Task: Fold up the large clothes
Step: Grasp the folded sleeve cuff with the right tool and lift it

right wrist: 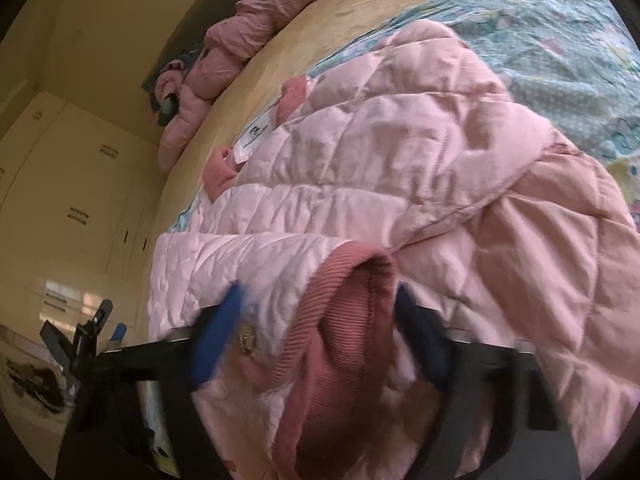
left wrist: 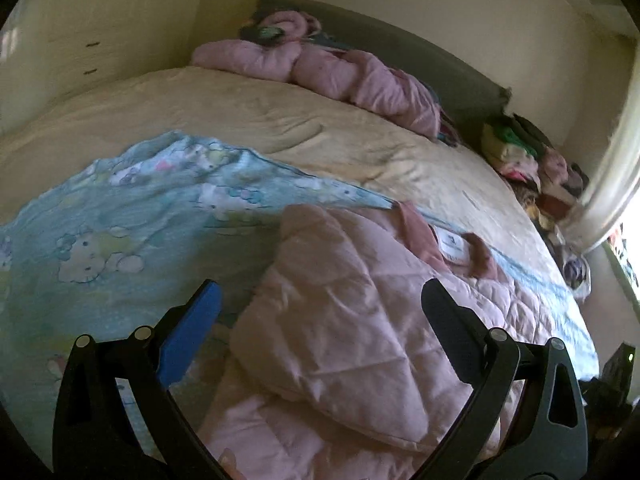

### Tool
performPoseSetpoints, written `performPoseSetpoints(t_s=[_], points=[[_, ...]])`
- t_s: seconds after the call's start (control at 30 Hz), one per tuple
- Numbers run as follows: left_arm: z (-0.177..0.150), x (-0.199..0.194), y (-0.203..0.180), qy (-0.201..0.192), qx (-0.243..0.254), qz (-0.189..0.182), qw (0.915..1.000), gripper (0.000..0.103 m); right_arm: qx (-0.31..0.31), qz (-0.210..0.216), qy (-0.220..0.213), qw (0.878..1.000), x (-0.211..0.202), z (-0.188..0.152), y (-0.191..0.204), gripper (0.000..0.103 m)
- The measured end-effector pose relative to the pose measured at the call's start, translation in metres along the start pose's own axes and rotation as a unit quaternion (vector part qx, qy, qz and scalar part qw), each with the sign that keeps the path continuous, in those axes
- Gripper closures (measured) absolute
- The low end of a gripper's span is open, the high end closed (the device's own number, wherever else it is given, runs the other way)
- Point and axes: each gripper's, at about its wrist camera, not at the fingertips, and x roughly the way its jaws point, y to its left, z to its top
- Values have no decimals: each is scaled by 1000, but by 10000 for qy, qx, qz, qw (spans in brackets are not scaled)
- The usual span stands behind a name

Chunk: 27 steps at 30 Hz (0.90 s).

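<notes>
Here the left gripper (left wrist: 320,300) hovers with its two fingers spread wide, nothing between them, directly over the pale pink quilted jacket (left wrist: 360,320) that lies crumpled on the bed. Just past the fingertips the jacket's darker pink collar (left wrist: 416,228) and a white label (left wrist: 452,244) face up, and to the claw's left a light blue cartoon-print blanket (left wrist: 140,216) spreads under the garment. Farther ahead comes the cream bedspread (left wrist: 240,112), then a heap of pink bedding (left wrist: 320,72) against the dark headboard (left wrist: 440,64), with a pile of mixed clothes (left wrist: 528,160) off to the right and a cream wardrobe (left wrist: 80,20) on the far left. The right gripper (right wrist: 320,312) has its blue-padded fingers (right wrist: 216,340) on either side of the jacket's ribbed dark pink cuff (right wrist: 344,320), with the sleeve end between them; motion blur keeps one from telling whether they press the cloth. Beyond that claw the quilted body of the jacket stretches away, the blue blanket shows to its right, and the pink bedding lies far ahead on the left.
</notes>
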Motion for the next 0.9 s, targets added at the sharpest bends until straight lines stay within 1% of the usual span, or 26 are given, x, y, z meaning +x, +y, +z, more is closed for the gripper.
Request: performPoseSetpoints(t_s=[0.03,0.07,0.1,0.13,0.2,0.27,0.33,0.37,0.43,0.5,0.53,0.57,0.63,0.67,0.7,0.8,0.9], points=[[0,0,3,-3,-57,-15,10000,9,-108,24,-8,9999,-1,-1,3,62],[1,0,6,-2,-106,-27,9999,9,-185,36,-48,9998,-3,-1,5,72],[0,1,6,9,-139,-29,9999,9,-342,37,-135,9993,-7,-3,11,81],[1,2,6,26,-134,-37,9999,9,-495,15,-199,9986,-9,-3,17,85],[1,4,5,42,-98,-39,9999,9,-972,-36,-421,9944,-21,-2,36,87],[1,7,2,71,-68,-60,9999,9,-1530,-53,-650,9861,-35,1,60,88],[1,9,0,85,-59,-80,9999,9,-2102,-22,-907,9734,-52,5,86,89],[1,10,-1,94,-44,-83,9999,9,-2294,-7,-1007,9681,-59,7,95,89],[2,11,-3,82,-17,-65,9999,9,-2808,-15,-1310,9508,-79,14,121,89],[3,11,-5,58,-13,-66,10000,9,-3108,-111,-1547,9377,-95,22,137,90],[4,12,-6,53,-10,-76,10000,9,-3198,-161,-1616,9335,-97,27,143,90],[4,12,-7,45,-7,-79,10000,9,-3299,-296,-1717,9278,-103,34,146,90],[2,14,-11,58,28,-111,9999,9,-3366,-548,-1865,9214,-102,45,146,90],[1,17,-15,104,57,-163,9998,9,-3365,-713,-1916,9192,-98,53,142,90],[-1,19,-19,142,114,-202,9996,9,-3323,-795,-1906,9203,-93,59,137,90],[-6,27,-31,218,364,-200,9989,9,-3048,-962,-1746,9313,-74,73,113,90],[-14,37,-46,357,672,-221,9969,9,-2789,-974,-1631,9413,-60,78,90,90]])
